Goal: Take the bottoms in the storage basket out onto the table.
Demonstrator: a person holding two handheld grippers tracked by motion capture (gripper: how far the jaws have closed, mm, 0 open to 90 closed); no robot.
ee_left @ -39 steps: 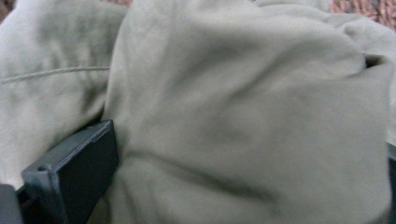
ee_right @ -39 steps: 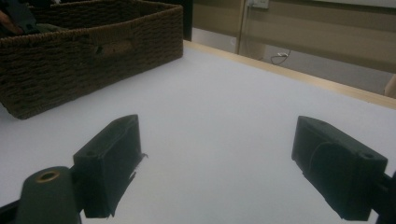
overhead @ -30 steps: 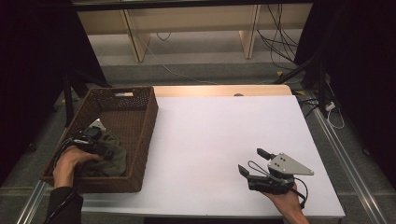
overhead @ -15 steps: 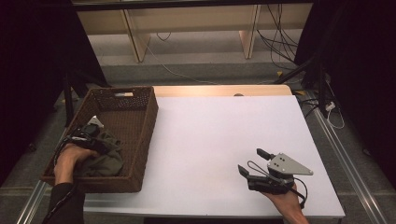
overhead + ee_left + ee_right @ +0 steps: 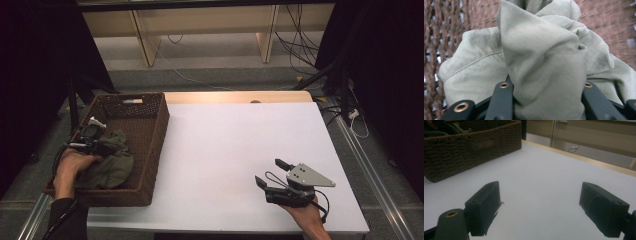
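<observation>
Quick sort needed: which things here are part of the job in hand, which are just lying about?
In the job:
- olive-green cloth, bunched between the jaws
- left gripper, jaws just closed on the cloth
- wicker basket holding the cloth

Lying about:
- right gripper, open, idle on the white table
- small pale thing at the basket's far rim
- cables on the floor

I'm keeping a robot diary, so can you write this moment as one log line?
left gripper: just closed, fingers pinching green cloth | cloth: in wicker basket | right gripper: open, holding nothing, over white table
</observation>
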